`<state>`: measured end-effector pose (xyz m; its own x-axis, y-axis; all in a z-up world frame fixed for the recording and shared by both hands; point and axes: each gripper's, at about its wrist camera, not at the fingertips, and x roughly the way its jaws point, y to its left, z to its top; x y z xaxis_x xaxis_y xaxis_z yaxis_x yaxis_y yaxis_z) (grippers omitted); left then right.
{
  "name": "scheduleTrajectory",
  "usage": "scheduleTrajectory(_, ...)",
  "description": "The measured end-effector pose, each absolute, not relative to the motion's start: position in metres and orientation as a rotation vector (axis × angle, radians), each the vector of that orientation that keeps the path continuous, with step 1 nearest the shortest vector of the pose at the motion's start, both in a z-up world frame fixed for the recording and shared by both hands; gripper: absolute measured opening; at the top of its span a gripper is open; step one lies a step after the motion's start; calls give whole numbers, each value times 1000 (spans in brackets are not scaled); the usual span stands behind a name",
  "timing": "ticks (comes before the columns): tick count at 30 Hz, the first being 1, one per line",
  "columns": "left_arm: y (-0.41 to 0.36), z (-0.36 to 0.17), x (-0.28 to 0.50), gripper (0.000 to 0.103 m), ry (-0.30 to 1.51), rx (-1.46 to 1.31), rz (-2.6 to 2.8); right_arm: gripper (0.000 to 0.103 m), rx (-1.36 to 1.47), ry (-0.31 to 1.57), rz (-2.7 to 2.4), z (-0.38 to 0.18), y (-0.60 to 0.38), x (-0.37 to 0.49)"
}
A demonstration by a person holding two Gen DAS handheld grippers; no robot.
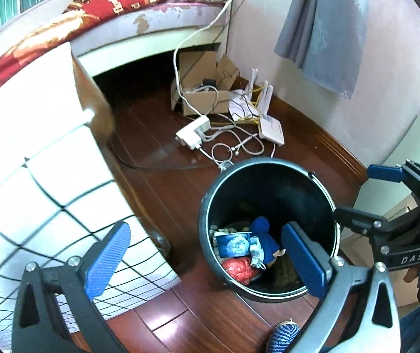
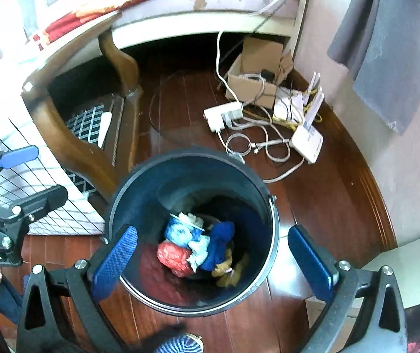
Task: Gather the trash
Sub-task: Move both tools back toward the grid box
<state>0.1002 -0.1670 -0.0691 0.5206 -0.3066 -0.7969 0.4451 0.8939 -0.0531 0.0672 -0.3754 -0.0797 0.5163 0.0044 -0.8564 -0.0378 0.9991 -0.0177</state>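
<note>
A black bin (image 1: 268, 188) (image 2: 186, 176) stands on the wooden floor. In it lie a red crumpled bag (image 1: 237, 269) (image 2: 174, 257), a blue-and-white paper cup (image 1: 233, 244) (image 2: 180, 231), white crumpled paper (image 1: 255, 250), a blue cloth lump (image 1: 264, 239) (image 2: 218, 244) and a yellowish scrap (image 2: 230, 270). My left gripper (image 1: 207, 261) (image 2: 30, 176) hangs open above the bin's left side, nothing between its fingers. My right gripper (image 2: 212, 264) (image 1: 368, 195) is open too, straddling the bin's mouth from above, and holds nothing.
Behind the bin lie a white power strip (image 1: 193, 131), coiled cables (image 2: 257, 144), a router (image 2: 306, 141) and a cardboard box (image 1: 207, 94). A wooden table with a white checked cloth (image 1: 48, 176) stands left; a bed sits behind. A striped slipper (image 1: 283, 335) is near the bottom edge.
</note>
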Motion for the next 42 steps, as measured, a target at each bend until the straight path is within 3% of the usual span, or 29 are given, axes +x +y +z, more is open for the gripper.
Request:
scheduleTrajectory(22, -80, 4, 85, 103, 751, 103, -297, 103, -70, 815, 152, 14, -294, 75)
scheduleTrajectory(42, 56, 12, 86, 103, 709, -12, -69, 103, -78, 719, 348, 49, -169, 120)
